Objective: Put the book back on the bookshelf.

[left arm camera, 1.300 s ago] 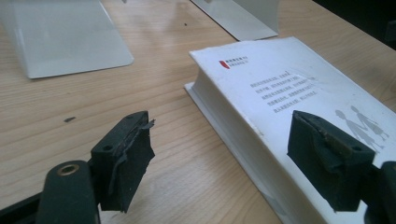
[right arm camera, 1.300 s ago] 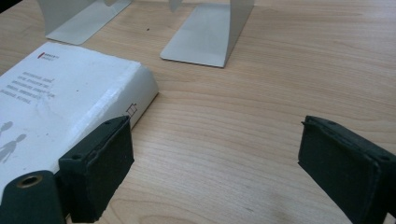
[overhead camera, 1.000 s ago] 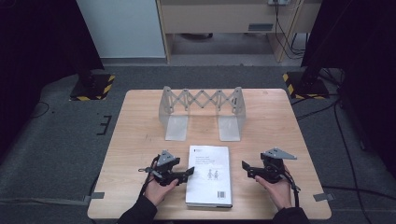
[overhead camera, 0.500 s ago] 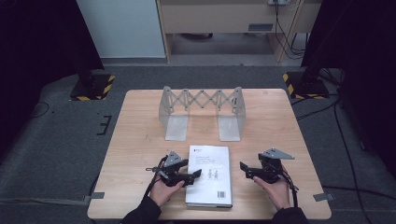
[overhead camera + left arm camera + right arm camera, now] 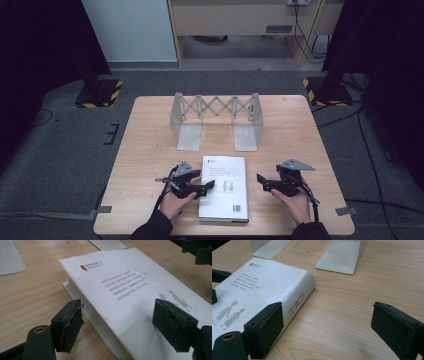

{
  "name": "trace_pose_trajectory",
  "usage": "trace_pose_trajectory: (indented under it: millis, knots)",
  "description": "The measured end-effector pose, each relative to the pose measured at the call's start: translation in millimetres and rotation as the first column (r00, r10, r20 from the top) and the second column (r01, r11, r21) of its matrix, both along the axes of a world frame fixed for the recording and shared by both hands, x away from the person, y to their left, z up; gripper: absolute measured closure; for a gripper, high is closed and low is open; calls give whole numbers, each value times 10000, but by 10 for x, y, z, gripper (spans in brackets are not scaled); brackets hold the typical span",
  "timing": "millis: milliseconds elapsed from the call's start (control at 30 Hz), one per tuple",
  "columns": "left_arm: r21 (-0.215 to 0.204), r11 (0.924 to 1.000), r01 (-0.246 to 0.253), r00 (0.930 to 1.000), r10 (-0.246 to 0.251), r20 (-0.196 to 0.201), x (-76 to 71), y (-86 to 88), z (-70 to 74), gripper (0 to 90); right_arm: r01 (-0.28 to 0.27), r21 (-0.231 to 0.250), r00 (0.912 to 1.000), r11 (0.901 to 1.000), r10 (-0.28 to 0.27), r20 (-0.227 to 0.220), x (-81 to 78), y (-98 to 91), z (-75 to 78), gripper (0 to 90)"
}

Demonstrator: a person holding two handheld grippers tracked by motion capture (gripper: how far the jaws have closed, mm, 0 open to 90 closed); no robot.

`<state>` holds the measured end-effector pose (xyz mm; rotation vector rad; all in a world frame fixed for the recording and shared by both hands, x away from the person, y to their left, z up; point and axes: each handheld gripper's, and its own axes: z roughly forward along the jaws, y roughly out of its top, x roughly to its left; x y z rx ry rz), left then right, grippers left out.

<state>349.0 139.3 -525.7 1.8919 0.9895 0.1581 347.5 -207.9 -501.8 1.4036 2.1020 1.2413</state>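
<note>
One book (image 5: pixel 225 187), white-covered paperback, lying flat and closed on the near middle of the wooden table (image 5: pixel 150 150), spine toward the person's right, front cover up with a small red mark, lines of text and two grey figures; the cover shows a crease. It lies just in front of the open gap of the stand, probably so it can be lifted and stood there. One left gripper (image 5: pixel 209 186), at the book's fore-edge side: its jaws have just closed a little and parted again, and now stand apart, one pad (image 5: pixel 68 322) beside the page block near the tabletop, the other over the cover; whether either pad touches the paper is hard to tell, but nothing is clamped. One right gripper (image 5: pixel 261 181), just beside the spine, jaws wide and holding nothing, seemingly waiting to steady that side. One expanding bookend rack (image 5: pixel 216 117), grey metal, two upright end plates joined by a scissor lattice, two flat feet, standing empty farther back.
</note>
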Motion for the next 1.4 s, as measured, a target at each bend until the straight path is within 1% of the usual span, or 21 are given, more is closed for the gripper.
trace_pose_trajectory:
  millis: [67,167,233,300,333,367,433,533,633,800,933,967,1000,1100,1133,1167,1200,1233,1267,1333,1400]
  knots:
    - [-45,9999,165,9999,-165,-24,-7,-20,-6,219,-17,-23,10000,10000,17,-12,-2,2,1,111]
    - [38,9998,202,9996,-202,176,-20,-23,11,218,0,-11,10000,10000,0,6,0,1,1,111]
    - [4,9998,188,9986,-188,500,-42,-17,46,227,13,6,10000,10000,-13,6,1,-2,2,111]
    - [-114,9998,146,9960,-136,887,-67,-15,97,269,5,12,10000,10000,-5,7,1,-9,5,111]
    - [-183,9998,107,9943,-87,1067,-77,-14,121,269,5,12,10000,10000,-5,7,1,-9,5,111]
    - [-267,9996,122,9932,-90,1164,-83,-14,144,321,-10,58,10000,10000,10,8,3,-8,9,111]
    - [-611,9975,357,9941,-292,1041,-87,-31,166,334,-6,87,10000,10000,6,2,4,-5,14,111]
    - [-639,9969,460,9951,-402,899,-75,-47,159,354,-2,166,10000,9999,2,49,17,7,29,112]
    - [-776,9953,574,9965,-525,645,-44,-38,135,361,36,416,10000,9991,-39,55,33,20,36,116]
    - [-1017,9905,930,9956,-912,221,8,-26,100,361,-39,405,10000,9992,38,21,47,48,30,117]
    - [-1012,9890,1075,9942,-1069,110,17,-32,99,347,-83,340,10000,9994,82,49,50,54,34,117]
    - [-941,9867,1325,9912,-1315,171,18,-33,96,287,-89,344,10000,9994,87,40,50,55,34,118]
    - [-836,9865,1407,9900,-1393,213,14,-40,98,287,-89,344,10000,9994,87,40,50,55,34,118]
    - [-584,9890,1361,9907,-1364,0,20,-56,135,290,-97,332,9999,9994,96,35,50,56,33,118]
    - [-596,9892,1341,9908,-1349,-100,26,-62,144,302,-79,332,10000,9994,78,39,51,53,33,118]
    - [-652,9893,1304,9912,-1317,-158,30,-62,144,302,-79,332,10000,9994,78,39,51,53,33,118]
    - [-1140,9877,1067,9927,-1123,-438,41,-64,133,303,-93,334,9999,9994,91,53,52,52,33,118]
    - [-1636,9820,949,9915,-1079,-725,52,-71,114,284,-79,347,10000,9994,79,11,52,52,33,119]
    - [-1869,9781,918,9908,-1085,-807,63,-84,96,278,-74,357,10000,9993,74,3,54,51,32,118]
    - [-1926,9781,786,9922,-954,-796,67,-112,89,294,-65,337,10000,9994,64,28,50,47,36,119]
    - [-1852,9788,877,9931,-1005,-609,64,-164,73,320,-28,382,10000,9993,27,39,53,44,37,120]
